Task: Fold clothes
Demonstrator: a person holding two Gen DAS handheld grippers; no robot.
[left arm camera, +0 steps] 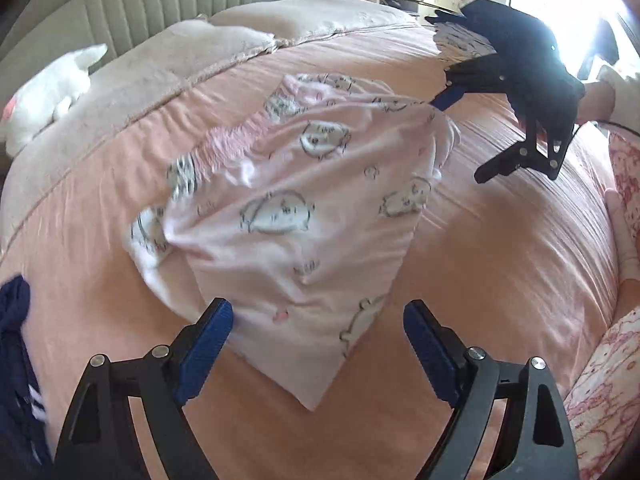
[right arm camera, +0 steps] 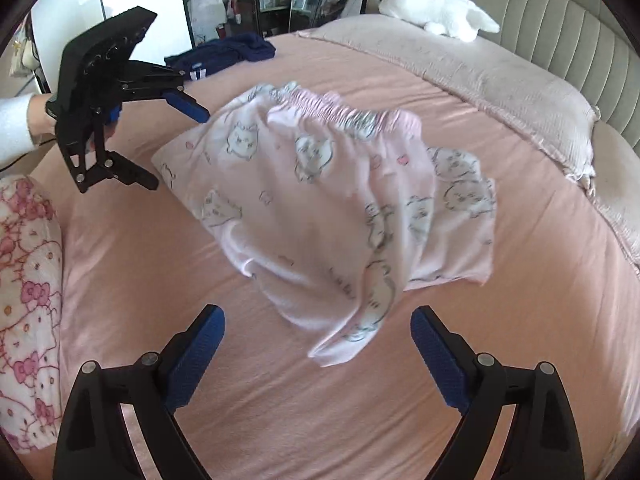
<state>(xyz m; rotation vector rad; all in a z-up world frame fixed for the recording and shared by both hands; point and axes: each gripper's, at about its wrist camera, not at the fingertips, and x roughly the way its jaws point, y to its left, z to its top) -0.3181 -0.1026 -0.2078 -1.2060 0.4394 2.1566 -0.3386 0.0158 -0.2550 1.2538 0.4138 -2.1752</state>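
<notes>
Pink shorts (left arm camera: 300,200) printed with cartoon animals lie crumpled on the pink bed sheet (left arm camera: 500,260), their edges blurred. My left gripper (left arm camera: 318,306) stands open just over the near corner of the shorts, pads apart from the cloth. My right gripper (left arm camera: 459,141) is open at the shorts' far right corner, with one blue fingertip close to the fabric. In the right wrist view the shorts (right arm camera: 320,200) spread ahead of the open right gripper (right arm camera: 318,313), elastic waistband at the far side. The left gripper (right arm camera: 177,150) hangs open beside their left corner, holding nothing.
A navy garment (right arm camera: 224,54) lies at the bed's far edge, also by my left fingers (left arm camera: 16,360). A beige blanket (right arm camera: 500,80), a white plush toy (right arm camera: 440,16) and the padded headboard (left arm camera: 160,0) lie beyond. The person's patterned pyjama leg (right arm camera: 24,280) rests on the bed.
</notes>
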